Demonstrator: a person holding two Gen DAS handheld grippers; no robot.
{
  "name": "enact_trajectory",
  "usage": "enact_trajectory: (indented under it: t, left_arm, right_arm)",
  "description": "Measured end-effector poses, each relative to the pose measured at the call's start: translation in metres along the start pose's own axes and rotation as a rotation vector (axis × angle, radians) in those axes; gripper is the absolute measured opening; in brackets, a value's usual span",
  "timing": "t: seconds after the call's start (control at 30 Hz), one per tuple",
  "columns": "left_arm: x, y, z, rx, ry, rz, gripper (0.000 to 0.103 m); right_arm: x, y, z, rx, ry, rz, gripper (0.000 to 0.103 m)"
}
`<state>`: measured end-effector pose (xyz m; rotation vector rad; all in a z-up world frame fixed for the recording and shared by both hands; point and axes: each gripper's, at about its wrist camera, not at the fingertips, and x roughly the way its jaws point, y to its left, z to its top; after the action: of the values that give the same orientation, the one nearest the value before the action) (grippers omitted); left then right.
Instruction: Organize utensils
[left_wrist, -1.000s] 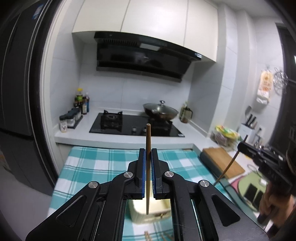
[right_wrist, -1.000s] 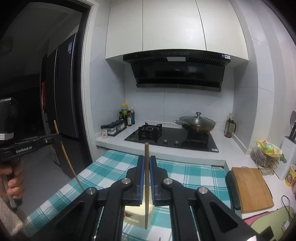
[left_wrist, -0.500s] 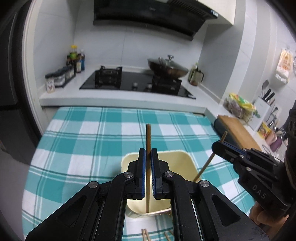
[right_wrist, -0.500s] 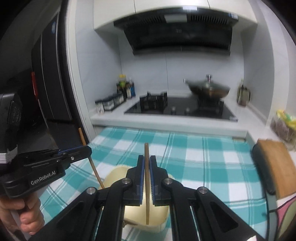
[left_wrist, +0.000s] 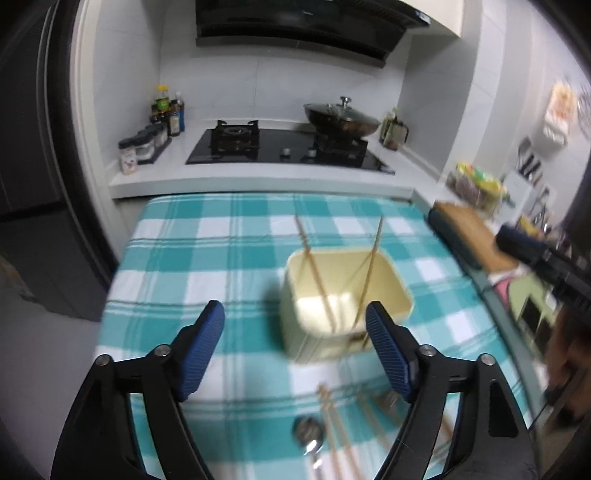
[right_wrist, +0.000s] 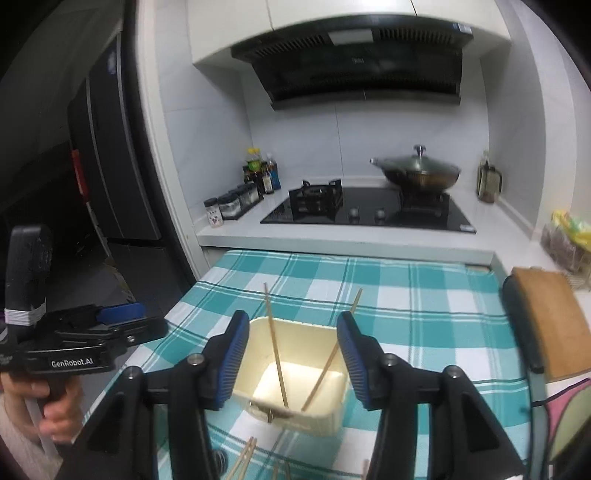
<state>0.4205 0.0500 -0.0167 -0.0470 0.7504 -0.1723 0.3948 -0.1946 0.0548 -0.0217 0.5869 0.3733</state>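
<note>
Teal-checked tablecloth (left_wrist: 184, 258) — two wooden chopsticks (right_wrist: 275, 350) sit in my cream plastic bin (right_wrist: 332, 410), both grippers (left_wrist: 295, 347) (right_wrist: 291, 363) opening empty — more chopsticks (left_wrist: 343, 443) remain.

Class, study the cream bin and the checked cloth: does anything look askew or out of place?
Yes. Two chopsticks lean at crossed angles inside the cream bin, tips poking above its rim rather than lying flat. More chopsticks and a metal spoon lie loose on the checked cloth in front of it.

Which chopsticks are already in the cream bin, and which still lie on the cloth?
The two chopsticks leaning in the cream bin are in; the loose chopsticks beside the spoon lie on the cloth.
</note>
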Motion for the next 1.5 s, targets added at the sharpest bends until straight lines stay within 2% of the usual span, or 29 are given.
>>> enact_trajectory:
  t: [0.07,0.17,0.27,0.33,0.43,0.57,0.73,0.93,1.17,1.5]
  left_arm:
    - [-0.014,0.004,-0.039,0.041,0.008,0.038,0.09]
    - [-0.019,0.009,-0.104,0.063,0.03,0.092,0.091]
    - [-0.013,0.011,-0.166,0.051,0.065,0.134,0.091]
    - [-0.009,0.013,-0.198,0.019,0.073,0.147,0.091]
    - [0.001,0.015,-0.225,-0.02,0.063,0.182,0.091]
    - [0.026,0.023,-0.238,-0.076,0.094,0.184,0.091]
    - [0.05,0.023,-0.245,-0.04,0.134,0.243,0.091]
    - [0.057,0.024,-0.249,-0.032,0.17,0.234,0.093]
    - [0.062,0.033,-0.249,-0.081,0.195,0.221,0.103]
    - [0.061,0.034,-0.25,-0.088,0.195,0.222,0.103]
  right_arm:
    - [-0.026,-0.002,-0.018,-0.025,0.006,-0.016,0.054]
    - [-0.055,-0.01,-0.059,-0.054,0.032,-0.06,0.058]
    - [-0.075,-0.022,-0.122,-0.048,0.076,-0.127,0.058]
    - [-0.082,-0.035,-0.158,-0.002,0.108,-0.153,0.058]
    - [-0.087,-0.055,-0.215,0.083,0.151,-0.205,0.058]
    - [-0.074,-0.076,-0.265,0.129,0.204,-0.295,0.058]
    - [-0.053,-0.088,-0.287,0.13,0.271,-0.34,0.058]
    - [-0.039,-0.092,-0.3,0.144,0.309,-0.34,0.058]
    - [-0.037,-0.092,-0.304,0.149,0.299,-0.353,0.058]
    - [-0.036,-0.093,-0.304,0.16,0.293,-0.349,0.058]
